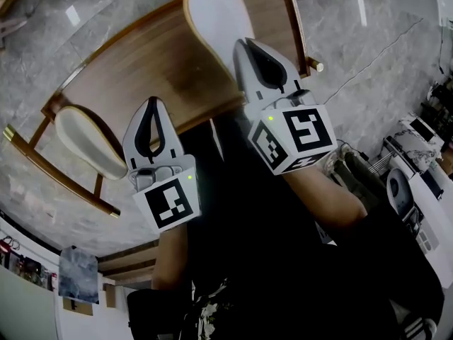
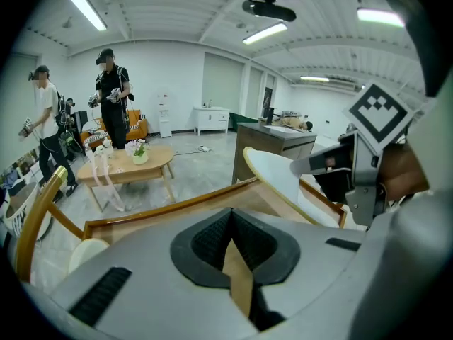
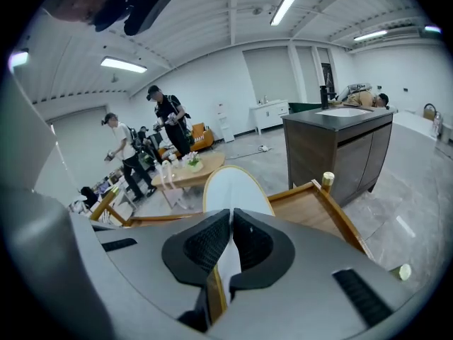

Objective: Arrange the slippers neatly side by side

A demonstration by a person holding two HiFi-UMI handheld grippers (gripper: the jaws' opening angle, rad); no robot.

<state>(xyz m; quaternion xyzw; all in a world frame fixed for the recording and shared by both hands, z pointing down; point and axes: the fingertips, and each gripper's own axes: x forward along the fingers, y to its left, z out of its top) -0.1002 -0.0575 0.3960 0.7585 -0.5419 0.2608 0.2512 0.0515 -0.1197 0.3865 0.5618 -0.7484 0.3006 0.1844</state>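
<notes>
No slippers visible; left gripper (image 1: 151, 105) and right gripper (image 1: 248, 47) closed, empty, chair (image 1: 212, 13) at twelve o'clock. Next: locate the slippers.

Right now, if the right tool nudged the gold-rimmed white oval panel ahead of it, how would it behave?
Probably stiff: the gold-rimmed white oval panel stands upright with a crisp edge. It likely wouldn't tip, since it seems joined to the wooden frame. Its smooth face may let the right tool slip.
</notes>
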